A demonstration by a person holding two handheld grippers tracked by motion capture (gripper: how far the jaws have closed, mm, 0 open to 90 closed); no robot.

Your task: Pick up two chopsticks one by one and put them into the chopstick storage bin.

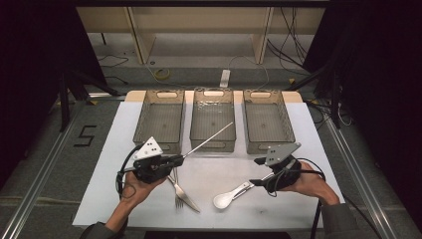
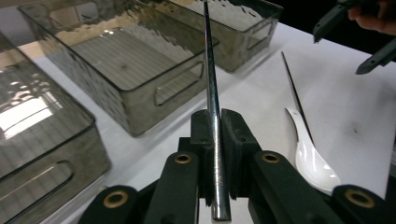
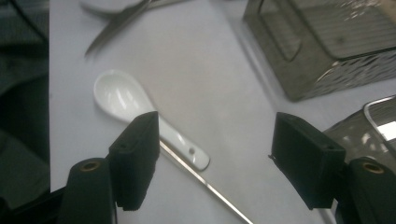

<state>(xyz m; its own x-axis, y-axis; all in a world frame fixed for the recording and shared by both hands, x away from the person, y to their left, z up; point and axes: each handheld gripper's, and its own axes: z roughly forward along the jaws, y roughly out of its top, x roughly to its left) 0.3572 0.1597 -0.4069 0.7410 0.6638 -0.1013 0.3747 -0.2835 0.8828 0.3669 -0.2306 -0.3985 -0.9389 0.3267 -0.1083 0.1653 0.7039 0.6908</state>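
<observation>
My left gripper (image 1: 177,159) (image 2: 217,135) is shut on a thin metal chopstick (image 1: 209,139) (image 2: 212,79). The stick slants up and away, its tip over the front of the middle bin (image 1: 213,146). My right gripper (image 1: 256,172) (image 3: 215,158) stands open just above the table. Below it lie a white ceramic spoon (image 1: 225,199) (image 3: 123,95) (image 2: 314,163) and a second metal chopstick (image 3: 205,184) (image 2: 292,84) alongside the spoon's handle. Nothing is gripped between its pads. The spoon's handle end lies beside one jaw.
Three smoky plastic bins stand in a row at the back: left (image 1: 160,146), middle, right (image 1: 268,148). Metal forks (image 1: 181,193) (image 3: 119,21) lie on the white mat (image 1: 298,209) between my hands. Beyond the bins the table ends.
</observation>
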